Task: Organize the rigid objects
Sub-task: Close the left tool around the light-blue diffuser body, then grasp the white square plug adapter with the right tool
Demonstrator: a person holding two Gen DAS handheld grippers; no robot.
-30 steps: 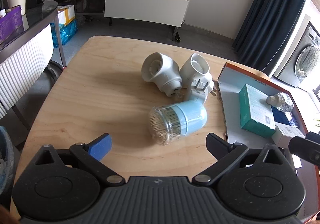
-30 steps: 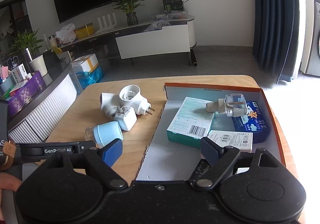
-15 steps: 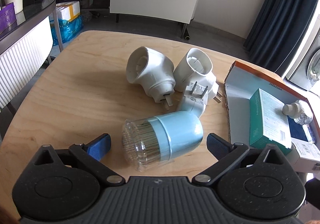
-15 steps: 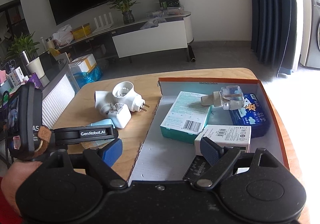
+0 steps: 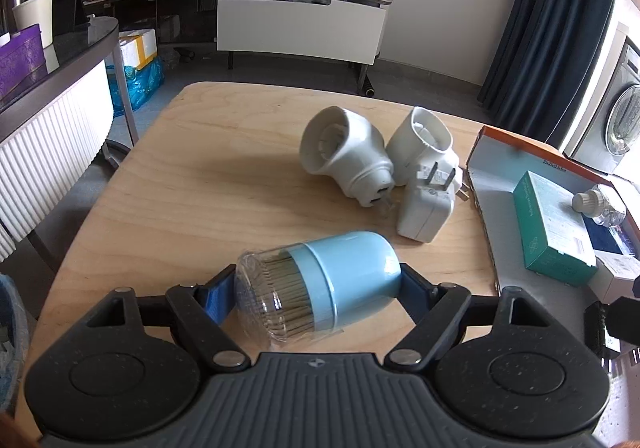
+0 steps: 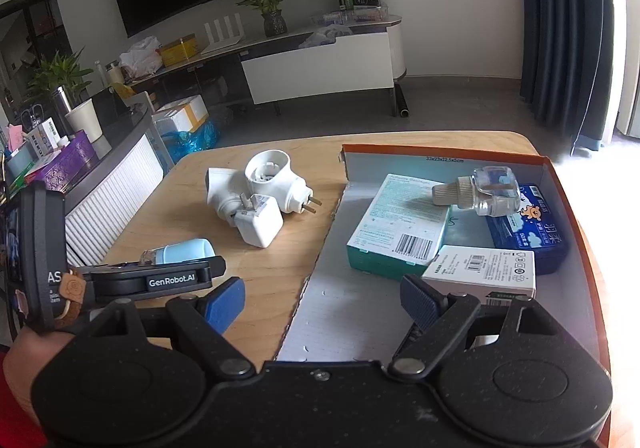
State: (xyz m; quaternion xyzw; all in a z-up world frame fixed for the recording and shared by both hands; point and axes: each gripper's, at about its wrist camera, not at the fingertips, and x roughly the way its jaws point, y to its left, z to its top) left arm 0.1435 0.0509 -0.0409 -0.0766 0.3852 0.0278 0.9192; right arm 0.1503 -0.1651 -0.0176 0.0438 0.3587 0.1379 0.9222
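My left claw (image 5: 316, 288), jaws just closing, clamps the blue-capped toothpick jar (image 5: 320, 284) lying low-centre on the wooden table (image 5: 200, 188), for boxing; my right claw (image 6: 324, 300) gapes empty over the orange-rimmed box (image 6: 560, 184).

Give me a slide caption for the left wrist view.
Left claw closing on blue-capped toothpick jar lying on wooden table.

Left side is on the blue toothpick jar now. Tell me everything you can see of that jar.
The toothpick jar is a short cylinder: a pale blue, smooth plastic-looking domed part and a clear ribbed part packed with toothpicks. It lies on its side on the wooden table, clear end toward the left finger. The left gripper has just been closing; both pads appear to press its ends. It lies apart from the white charger.
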